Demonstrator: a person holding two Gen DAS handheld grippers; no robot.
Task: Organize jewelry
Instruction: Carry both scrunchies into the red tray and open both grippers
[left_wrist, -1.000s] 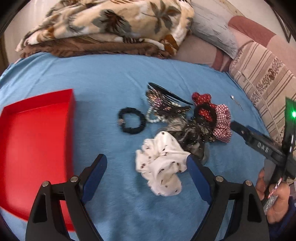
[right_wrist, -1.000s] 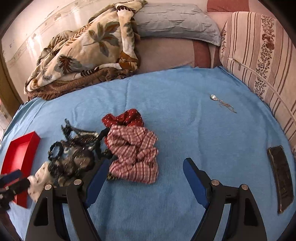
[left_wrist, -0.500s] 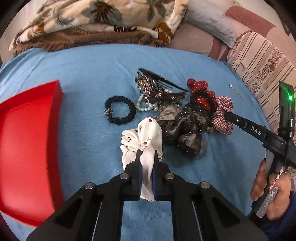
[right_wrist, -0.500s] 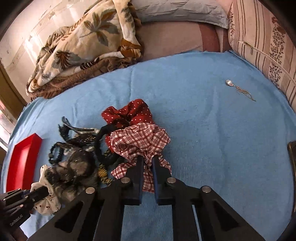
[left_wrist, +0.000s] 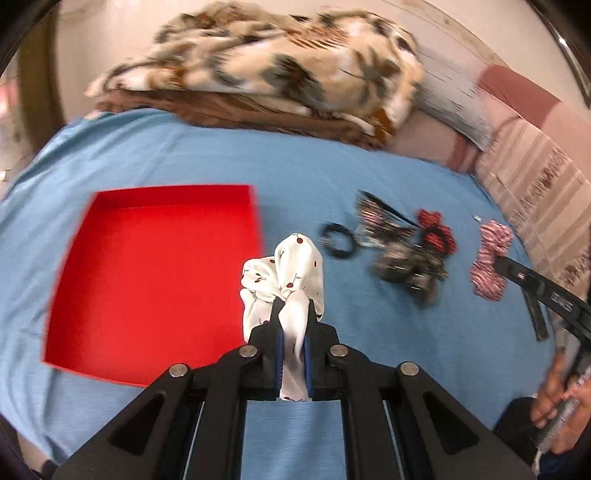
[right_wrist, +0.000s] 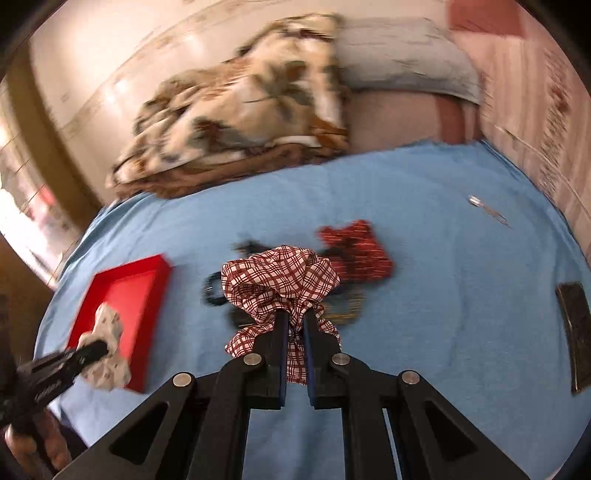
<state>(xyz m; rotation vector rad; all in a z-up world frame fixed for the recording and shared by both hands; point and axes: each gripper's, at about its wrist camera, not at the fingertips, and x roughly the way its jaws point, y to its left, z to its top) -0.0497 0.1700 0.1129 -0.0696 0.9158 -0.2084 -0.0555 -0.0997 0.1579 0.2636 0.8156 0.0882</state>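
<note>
Carrying one scrunchie in each claw, we have both lifted clear of the bed. Our left claw is clamped tight on the white scrunchie, which hangs beside the red tray's 3 o'clock edge, presumably so it can drop straight in. Our right claw is pinched just as tightly on the plaid scrunchie, held above the leftover pile. In the right view the tray sits at 9 o'clock. A loose pendant lies well apart at 2 o'clock, still to be collected.
</note>
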